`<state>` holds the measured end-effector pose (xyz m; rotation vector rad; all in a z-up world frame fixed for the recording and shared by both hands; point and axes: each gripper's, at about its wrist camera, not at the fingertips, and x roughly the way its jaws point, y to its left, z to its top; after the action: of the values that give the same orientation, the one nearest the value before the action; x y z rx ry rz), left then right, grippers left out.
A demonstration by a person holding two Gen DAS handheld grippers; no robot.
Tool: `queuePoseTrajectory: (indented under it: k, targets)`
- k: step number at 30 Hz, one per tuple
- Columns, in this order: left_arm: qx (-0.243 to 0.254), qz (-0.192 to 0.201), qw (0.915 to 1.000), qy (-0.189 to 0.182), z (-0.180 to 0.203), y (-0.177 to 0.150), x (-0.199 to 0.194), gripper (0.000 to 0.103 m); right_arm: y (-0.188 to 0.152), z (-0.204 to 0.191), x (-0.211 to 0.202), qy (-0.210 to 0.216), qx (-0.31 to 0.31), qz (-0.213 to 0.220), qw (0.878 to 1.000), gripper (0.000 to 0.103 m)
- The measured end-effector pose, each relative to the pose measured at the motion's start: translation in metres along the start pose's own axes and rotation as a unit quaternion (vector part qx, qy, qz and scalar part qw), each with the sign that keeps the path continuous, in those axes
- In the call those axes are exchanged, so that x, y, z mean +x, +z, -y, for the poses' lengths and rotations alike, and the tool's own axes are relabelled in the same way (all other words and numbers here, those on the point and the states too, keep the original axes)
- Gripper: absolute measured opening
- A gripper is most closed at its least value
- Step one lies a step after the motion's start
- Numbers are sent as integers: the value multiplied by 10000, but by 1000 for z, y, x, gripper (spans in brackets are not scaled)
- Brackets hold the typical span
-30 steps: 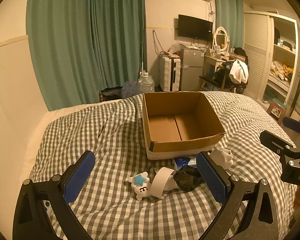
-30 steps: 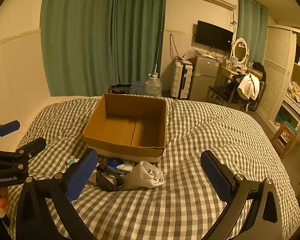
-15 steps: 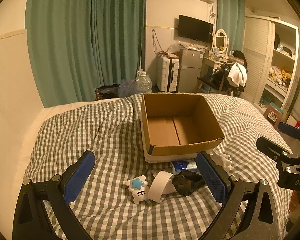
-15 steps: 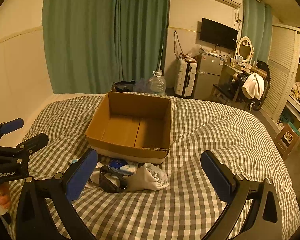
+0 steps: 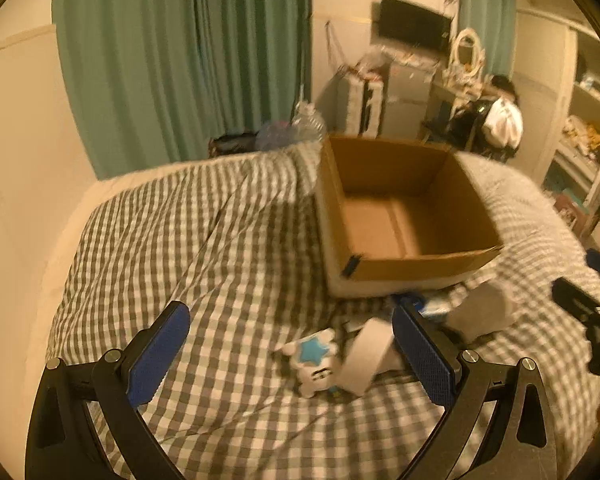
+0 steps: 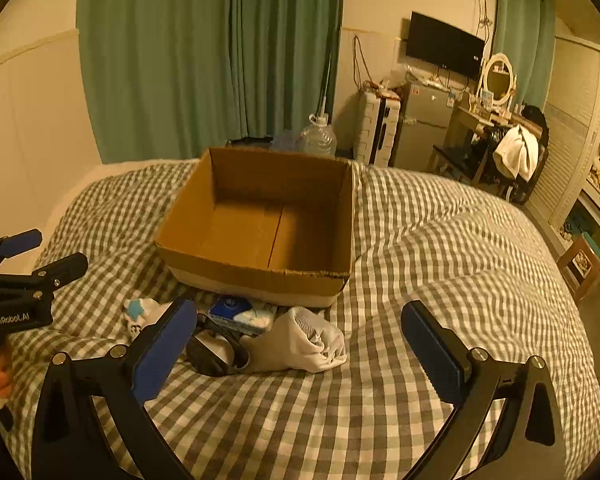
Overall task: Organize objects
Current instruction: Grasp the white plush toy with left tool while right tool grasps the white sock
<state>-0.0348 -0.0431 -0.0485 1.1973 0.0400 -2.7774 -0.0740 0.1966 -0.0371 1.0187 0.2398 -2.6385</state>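
Observation:
An open cardboard box (image 5: 404,216) (image 6: 260,224) stands on the checked bed, with nothing in it. A small pile lies in front of it: a white toy with a blue star (image 5: 314,360) (image 6: 138,312), a white tape roll (image 5: 366,356), a blue packet (image 6: 240,312), dark glasses (image 6: 216,354) and a white sock (image 6: 300,344) (image 5: 480,308). My left gripper (image 5: 290,354) is open, with the toy between its fingers' line. My right gripper (image 6: 300,344) is open above the sock.
The checked duvet (image 6: 440,248) covers the whole bed. Green curtains (image 6: 204,56), a water jug (image 6: 318,138), a suitcase and small fridge (image 6: 424,124) stand behind the bed. Shelves and a stool (image 6: 580,260) are at the right.
The left gripper has swung left and dropped closer to the toy; its view is blurred by motion. The right gripper has moved slightly nearer the pile. Both stay open.

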Motion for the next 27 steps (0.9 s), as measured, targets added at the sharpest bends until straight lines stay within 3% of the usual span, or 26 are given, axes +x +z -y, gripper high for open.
queuePoseTrajectory:
  k: [10, 17, 21, 26, 27]
  targets:
    - [174, -688, 9972, 236, -16, -28, 60, 103, -24, 4, 56, -22, 27, -647, 9979, 98]
    - [350, -1000, 9943, -114, -11, -44, 86, 103, -38, 1, 89, 80, 72, -1071, 9942, 91]
    - [572, -1192, 9912, -118, 0, -51, 102, 103, -46, 2, 112, 155, 133, -1410, 9898, 80]
    - [739, -1326, 9882, -216, 9, -54, 121, 103, -49, 3, 126, 171, 215, -1576, 9871, 76]
    - [777, -1303, 9881, -239, 10, -53, 122, 103, -50, 2, 128, 133, 198, -1575, 9872, 69]
